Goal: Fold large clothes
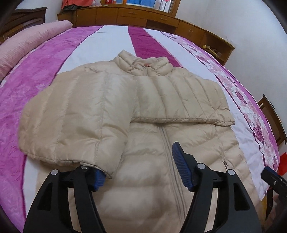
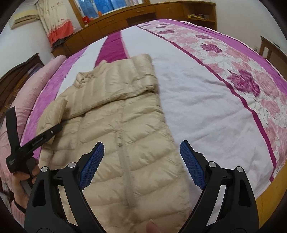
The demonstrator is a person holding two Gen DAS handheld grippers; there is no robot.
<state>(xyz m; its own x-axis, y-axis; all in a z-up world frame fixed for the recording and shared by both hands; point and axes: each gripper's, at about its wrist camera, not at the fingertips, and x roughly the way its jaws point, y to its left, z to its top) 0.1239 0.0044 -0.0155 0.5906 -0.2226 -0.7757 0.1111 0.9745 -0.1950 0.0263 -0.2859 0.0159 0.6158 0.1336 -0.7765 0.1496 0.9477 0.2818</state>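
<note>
Beige puffer jacket point(image 1: 143, 111) flat and zipped on the striped bedspread point(image 1: 53, 86) in front of me, one sleeve point(image 1: 179, 100) folded across its chest, my left gripper point(image 1: 141, 168) spread wide at the other sleeve's cuff point(image 1: 75, 157), my right gripper point(image 2: 141, 164) wide open over the jacket's lower front, gripping nothing.

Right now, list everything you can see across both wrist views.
puffer jacket: one, beige, flat on the bed, zipped, both sleeves folded across the chest
bedspread: one, white with purple stripes and a rose border, covering the bed
rolled quilt: one, pink, along the bed's left edge
cabinets: brown wood, along the far wall
curtain: one, cream with a red hem, by the window
left gripper: black, blue pads, open, one pad under a sleeve cuff
right gripper: black, blue pads, open above the jacket
</note>
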